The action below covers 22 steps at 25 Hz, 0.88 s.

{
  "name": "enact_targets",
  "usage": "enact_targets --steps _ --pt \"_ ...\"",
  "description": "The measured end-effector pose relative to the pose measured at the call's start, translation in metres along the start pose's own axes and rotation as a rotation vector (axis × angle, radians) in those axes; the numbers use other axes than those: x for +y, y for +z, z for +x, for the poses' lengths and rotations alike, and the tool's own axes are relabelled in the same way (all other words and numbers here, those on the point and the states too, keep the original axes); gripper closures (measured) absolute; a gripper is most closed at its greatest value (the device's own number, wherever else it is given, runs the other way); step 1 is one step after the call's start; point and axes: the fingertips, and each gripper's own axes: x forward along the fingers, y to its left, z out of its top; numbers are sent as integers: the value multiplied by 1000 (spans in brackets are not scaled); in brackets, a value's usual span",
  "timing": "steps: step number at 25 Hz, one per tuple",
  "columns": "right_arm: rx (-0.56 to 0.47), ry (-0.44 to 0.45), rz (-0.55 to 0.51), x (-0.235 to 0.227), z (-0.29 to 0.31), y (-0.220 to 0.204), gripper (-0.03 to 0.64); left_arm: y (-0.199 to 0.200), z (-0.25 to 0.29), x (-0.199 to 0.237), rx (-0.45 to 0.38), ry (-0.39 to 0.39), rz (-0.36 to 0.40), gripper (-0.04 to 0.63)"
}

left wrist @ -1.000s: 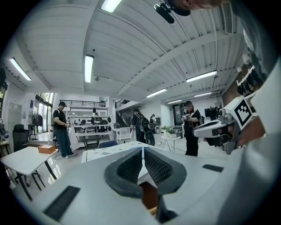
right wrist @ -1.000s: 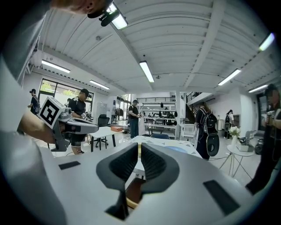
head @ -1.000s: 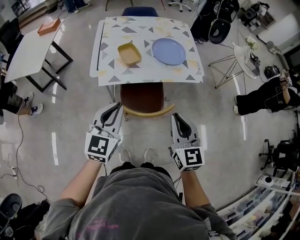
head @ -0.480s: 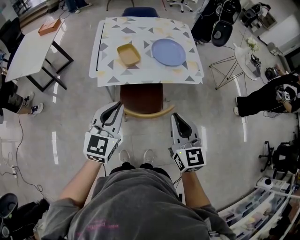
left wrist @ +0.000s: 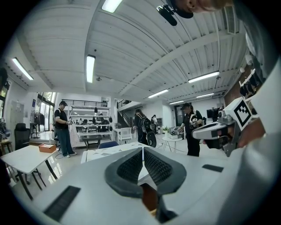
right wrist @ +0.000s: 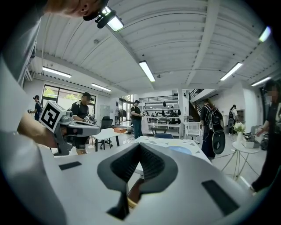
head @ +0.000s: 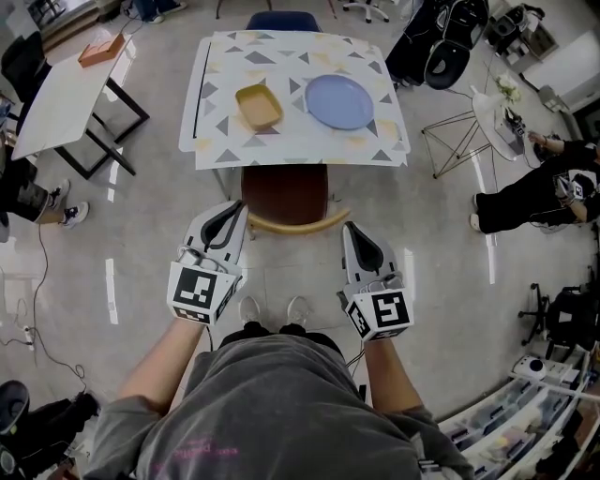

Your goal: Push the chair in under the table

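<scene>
The chair (head: 285,195) has a brown seat and a curved wooden backrest (head: 287,226). Its seat front lies under the near edge of the table (head: 300,157), which has a triangle-patterned top. My left gripper (head: 233,210) hovers at the backrest's left end with its jaws shut on nothing. My right gripper (head: 349,231) is just off the backrest's right end. Its jaws have just been closing and now meet with nothing between them. In the left gripper view the seat (left wrist: 149,198) shows below the left gripper (left wrist: 142,150). In the right gripper view the seat (right wrist: 134,188) shows below the right gripper (right wrist: 139,146).
On the table rest a yellow dish (head: 258,106) and a blue plate (head: 338,101). A blue chair (head: 281,19) stands at the far side. To the left is a white side table (head: 61,108), to the right a wire stand (head: 457,141) and a seated person (head: 530,199).
Both grippers and the chair are where they were. The person at the right has shifted a little.
</scene>
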Motion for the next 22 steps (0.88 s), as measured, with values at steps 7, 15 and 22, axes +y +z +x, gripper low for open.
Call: enact_targets --steps 7,15,22 --pt "10 2 5 0 -3 -1 614 2 -2 -4 0 4 -7 584" --pt "15 6 14 2 -5 -4 614 -3 -2 -5 7 9 -17 584" --pt "16 4 11 1 -3 -3 614 -6 -1 -3 12 13 -28 584"
